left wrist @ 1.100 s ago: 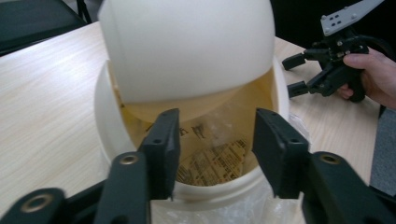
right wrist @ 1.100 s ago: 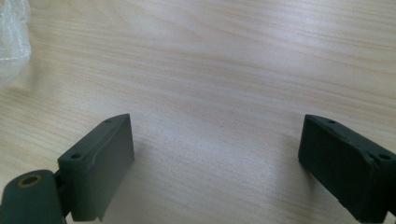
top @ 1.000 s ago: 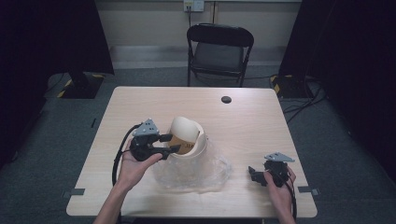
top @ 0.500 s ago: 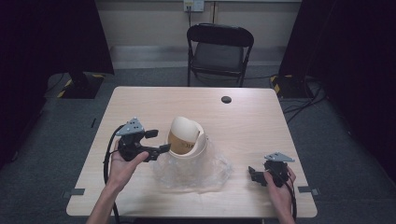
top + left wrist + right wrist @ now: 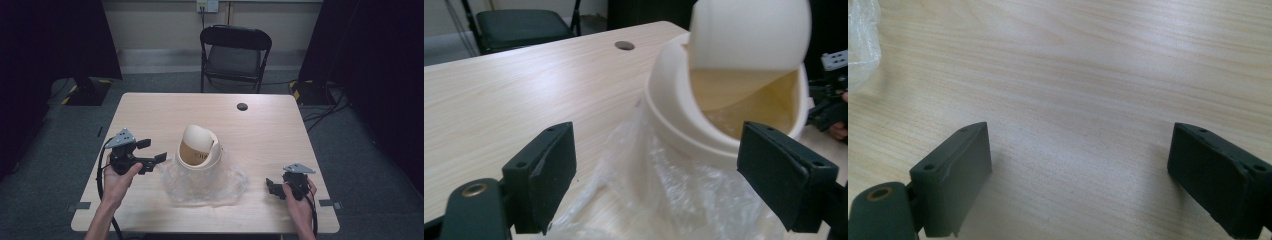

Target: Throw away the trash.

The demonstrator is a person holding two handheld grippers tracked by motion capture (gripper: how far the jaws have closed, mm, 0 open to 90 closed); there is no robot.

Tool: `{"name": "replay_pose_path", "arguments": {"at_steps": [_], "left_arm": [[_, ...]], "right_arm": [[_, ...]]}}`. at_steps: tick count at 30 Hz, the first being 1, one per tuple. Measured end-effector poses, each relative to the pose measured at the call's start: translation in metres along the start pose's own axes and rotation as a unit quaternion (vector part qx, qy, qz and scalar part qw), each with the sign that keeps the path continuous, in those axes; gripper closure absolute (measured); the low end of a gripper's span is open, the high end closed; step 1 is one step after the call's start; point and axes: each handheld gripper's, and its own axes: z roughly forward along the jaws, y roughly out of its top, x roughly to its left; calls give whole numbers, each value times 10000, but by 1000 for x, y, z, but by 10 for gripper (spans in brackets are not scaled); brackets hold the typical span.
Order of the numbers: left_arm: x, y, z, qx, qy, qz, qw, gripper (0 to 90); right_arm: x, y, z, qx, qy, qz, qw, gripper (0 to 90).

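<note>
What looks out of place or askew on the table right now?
The cream bin leans askew, its swing lid tipped open. The clear plastic bag lies crumpled and spread around its base on the table rather than lining it. Nothing looks spilled or broken.

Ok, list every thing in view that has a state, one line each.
Left gripper: jaws just opened, open, nothing between them.
Right gripper: open, resting on the table.
Small bin: upright, swing lid tilted open.
Plastic bag: crumpled, spread around the bin's base.
Folding chair: unfolded, unoccupied.
</note>
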Motion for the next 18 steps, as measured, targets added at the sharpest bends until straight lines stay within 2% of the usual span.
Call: {"name": "replay_pose_path", "arguments": {"at_steps": [4,9,11,18], "left_arm": [[8,-8,-6,38,156,-115,9998,159],[15,-18,-13,154,259,-145,9994,159],[19,-24,-17,189,247,-186,9993,159],[30,-41,-25,328,423,-390,9978,160]], "right_arm": [[0,0,0,-1,0,0,10000,94],[0,0,0,-1,-1,-1,10000,94],[0,0,0,0,-1,-1,10000,94],[0,0,0,-1,0,-1,10000,94]]}}
